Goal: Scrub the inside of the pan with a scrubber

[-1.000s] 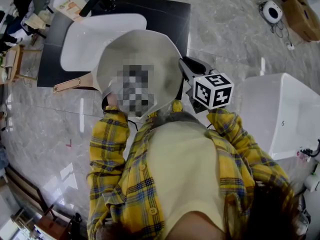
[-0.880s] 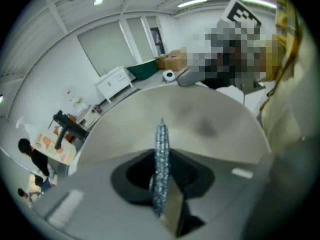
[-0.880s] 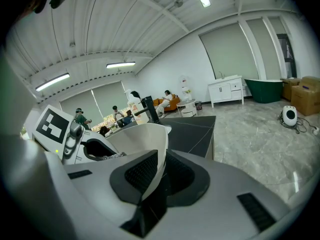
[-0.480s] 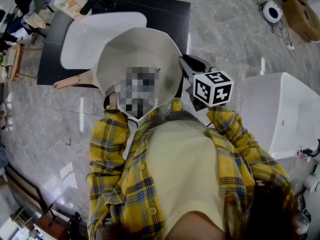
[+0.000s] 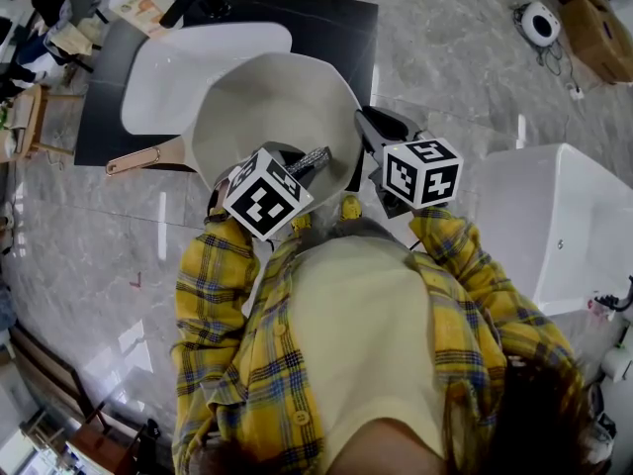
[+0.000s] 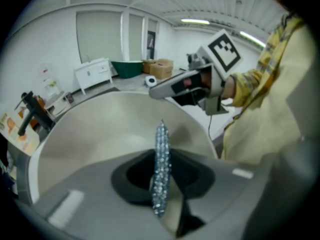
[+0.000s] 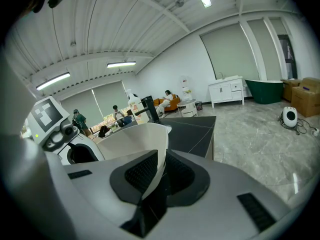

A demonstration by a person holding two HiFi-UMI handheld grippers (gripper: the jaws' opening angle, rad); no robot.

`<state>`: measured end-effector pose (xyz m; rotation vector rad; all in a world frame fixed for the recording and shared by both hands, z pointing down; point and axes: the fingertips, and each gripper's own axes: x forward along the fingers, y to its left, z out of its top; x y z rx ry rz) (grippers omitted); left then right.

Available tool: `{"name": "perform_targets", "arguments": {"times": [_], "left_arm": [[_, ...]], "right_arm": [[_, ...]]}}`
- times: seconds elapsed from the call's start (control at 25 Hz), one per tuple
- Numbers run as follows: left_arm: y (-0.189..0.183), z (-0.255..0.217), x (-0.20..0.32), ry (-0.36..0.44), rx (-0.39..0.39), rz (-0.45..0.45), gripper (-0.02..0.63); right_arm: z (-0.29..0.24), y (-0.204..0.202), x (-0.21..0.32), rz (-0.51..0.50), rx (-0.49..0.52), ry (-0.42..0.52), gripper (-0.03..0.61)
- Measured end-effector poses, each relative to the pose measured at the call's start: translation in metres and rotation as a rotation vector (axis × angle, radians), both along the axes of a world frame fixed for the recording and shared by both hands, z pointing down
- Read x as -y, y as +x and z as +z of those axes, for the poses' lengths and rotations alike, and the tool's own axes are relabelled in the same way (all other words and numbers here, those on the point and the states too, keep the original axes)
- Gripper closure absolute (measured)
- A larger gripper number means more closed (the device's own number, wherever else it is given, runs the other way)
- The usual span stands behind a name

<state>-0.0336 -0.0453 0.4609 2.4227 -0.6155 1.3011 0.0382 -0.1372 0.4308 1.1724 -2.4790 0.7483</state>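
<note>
A cream pan (image 5: 277, 102) with a copper-toned handle (image 5: 138, 161) is held up, tilted, in front of the person's chest. My right gripper (image 5: 364, 127) is shut on its right rim; in the right gripper view the thin pan wall (image 7: 135, 144) runs between the closed jaws of that gripper (image 7: 157, 179). My left gripper (image 5: 297, 169) sits at the pan's near edge, shut on a silvery metal scrubber (image 5: 313, 157). In the left gripper view the scrubber (image 6: 161, 149) stands edge-on in this gripper (image 6: 161, 184), against the pan's inside (image 6: 100, 129).
Behind the pan stands a black table (image 5: 336, 28) carrying a white basin (image 5: 188, 62). A white tub (image 5: 554, 226) stands at the right. On the marble floor lie a small white device (image 5: 539, 23) and a cardboard box (image 5: 598, 18).
The pan and the right gripper have hardly moved. The left gripper's cube and the scrubber show now; earlier frames do not show them, so their motion cannot be told.
</note>
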Motion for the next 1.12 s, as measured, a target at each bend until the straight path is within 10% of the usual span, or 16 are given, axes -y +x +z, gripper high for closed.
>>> {"name": "perform_targets", "arguments": {"times": [0.32,0.52,1.12], "left_arm": [[0.002,-0.025,-0.001,-0.071,-0.179,-0.051,0.523],[-0.020,-0.047,0.023,0.018,-0.248,-0.170,0.523],[-0.090,-0.047,0.094,0.560,0.246,-0.299,0.523]], "right_arm": [[0.000,-0.001,0.000,-0.001,-0.003,0.000,0.561],[0.000,-0.001,0.001,-0.002,-0.003,0.000,0.561],[0.001,-0.003,0.002,-0.006,-0.013,0.000,0.561]]}}
